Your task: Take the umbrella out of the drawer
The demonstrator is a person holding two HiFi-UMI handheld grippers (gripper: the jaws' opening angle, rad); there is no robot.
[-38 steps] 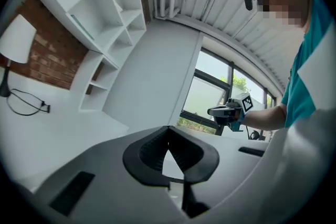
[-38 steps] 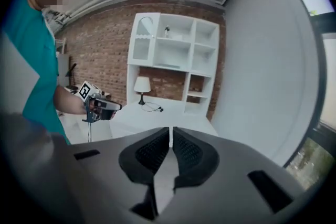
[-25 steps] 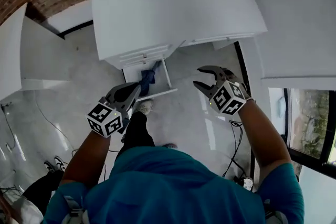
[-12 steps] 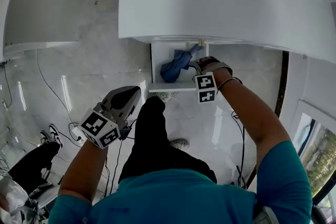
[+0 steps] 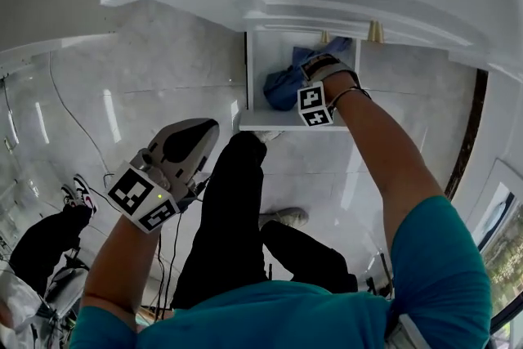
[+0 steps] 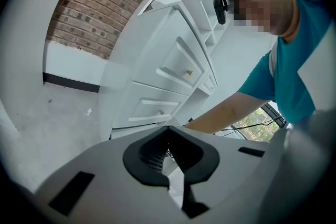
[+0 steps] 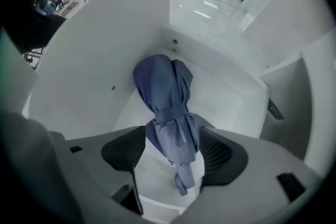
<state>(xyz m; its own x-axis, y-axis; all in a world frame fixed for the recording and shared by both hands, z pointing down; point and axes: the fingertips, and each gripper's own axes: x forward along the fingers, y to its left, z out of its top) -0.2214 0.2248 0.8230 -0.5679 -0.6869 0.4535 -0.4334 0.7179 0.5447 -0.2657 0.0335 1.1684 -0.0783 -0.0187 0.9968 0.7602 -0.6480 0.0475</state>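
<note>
Umbrella [image 7: 167, 105] lies between right gripper's [image 7: 171, 153] opening fingers [image 7: 224, 156].

Readable text, labels, brands, numbers: none. The black-and-white square markers [image 5: 141, 198] on the left gripper [image 5: 206, 135] carry patterns only.

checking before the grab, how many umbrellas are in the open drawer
1. A folded blue umbrella lies in the open white drawer, between the right gripper's opening jaws. Parts of the floor under the gripper are hidden.
</note>
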